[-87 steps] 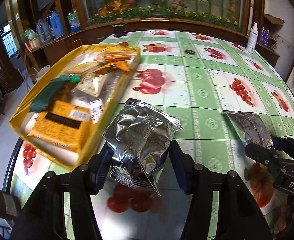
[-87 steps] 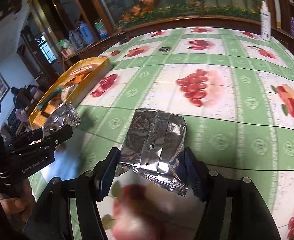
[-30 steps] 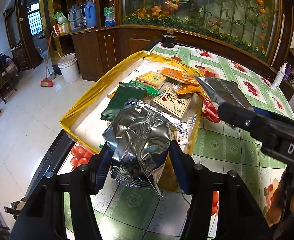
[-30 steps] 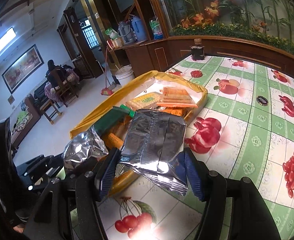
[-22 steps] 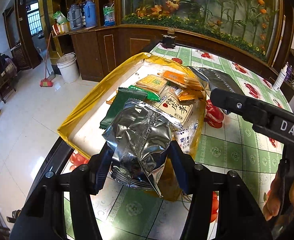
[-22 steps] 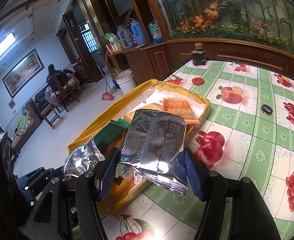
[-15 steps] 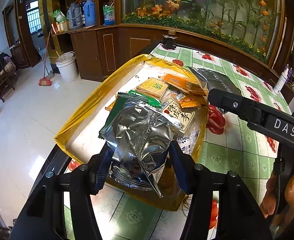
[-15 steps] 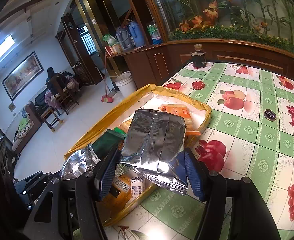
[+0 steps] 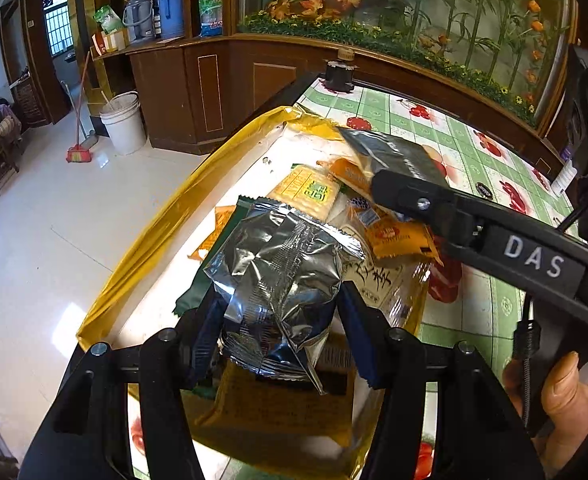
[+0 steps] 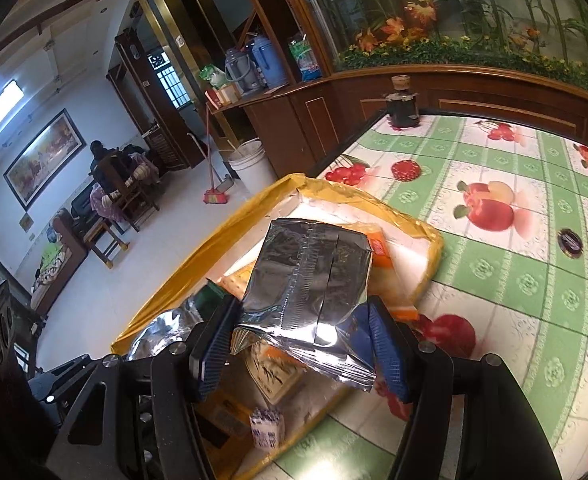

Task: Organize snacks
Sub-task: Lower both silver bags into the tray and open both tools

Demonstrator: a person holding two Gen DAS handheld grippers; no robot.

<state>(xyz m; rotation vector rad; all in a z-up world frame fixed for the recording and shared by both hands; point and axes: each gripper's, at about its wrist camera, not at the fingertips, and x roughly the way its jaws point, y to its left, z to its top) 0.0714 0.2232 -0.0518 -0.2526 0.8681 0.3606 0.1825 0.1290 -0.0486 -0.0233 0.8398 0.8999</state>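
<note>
Crinkled silver foil snack packet [image 9: 281, 276] clamped in left gripper [image 9: 279, 332], second flat silver foil packet [image 10: 314, 280] clamped in right gripper [image 10: 300, 344]. Both now carried from tablecloth to above yellow-lined snack tray [image 9: 165, 216], frame centre; release judged next.

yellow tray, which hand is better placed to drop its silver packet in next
Left, narrowly. The left tool holds its crinkled silver foil packet above the yellow tray's snack pile; the right tool's flat silver foil packet hangs nearer the tray's table-side rim.
</note>
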